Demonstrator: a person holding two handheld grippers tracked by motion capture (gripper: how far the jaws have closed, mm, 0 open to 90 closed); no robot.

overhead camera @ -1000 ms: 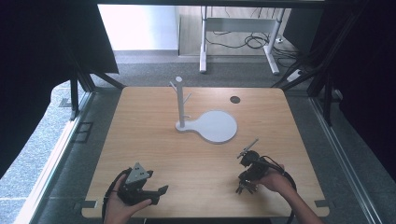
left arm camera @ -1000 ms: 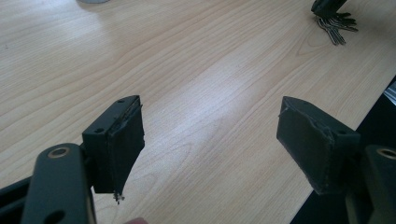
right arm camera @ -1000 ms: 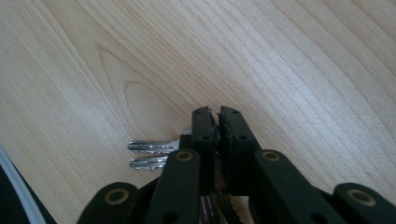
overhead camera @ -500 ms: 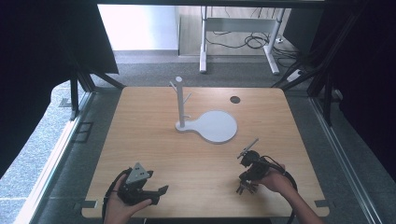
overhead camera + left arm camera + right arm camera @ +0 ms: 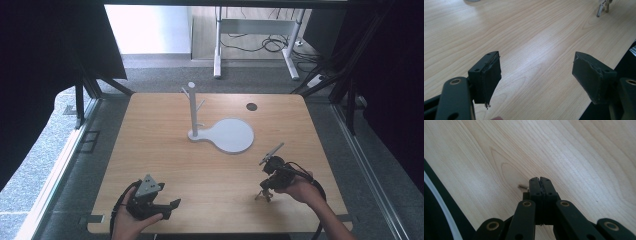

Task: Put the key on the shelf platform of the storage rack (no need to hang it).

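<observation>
Stand, white metal, post w/ pegs on round base (image 5: 226, 134): prob. stiff, light; grip post. Left gripper (image 5: 536, 75) jaws apart, empty; right gripper (image 5: 540, 185) jaws closed on small metal pin.

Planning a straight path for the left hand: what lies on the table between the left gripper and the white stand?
Nothing: in the high view only bare wood of the table separates the left gripper from the white stand.

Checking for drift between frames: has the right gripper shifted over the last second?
No. In the high view the right gripper sits at the same spot near the table's front right, equally far from the white stand.
</observation>
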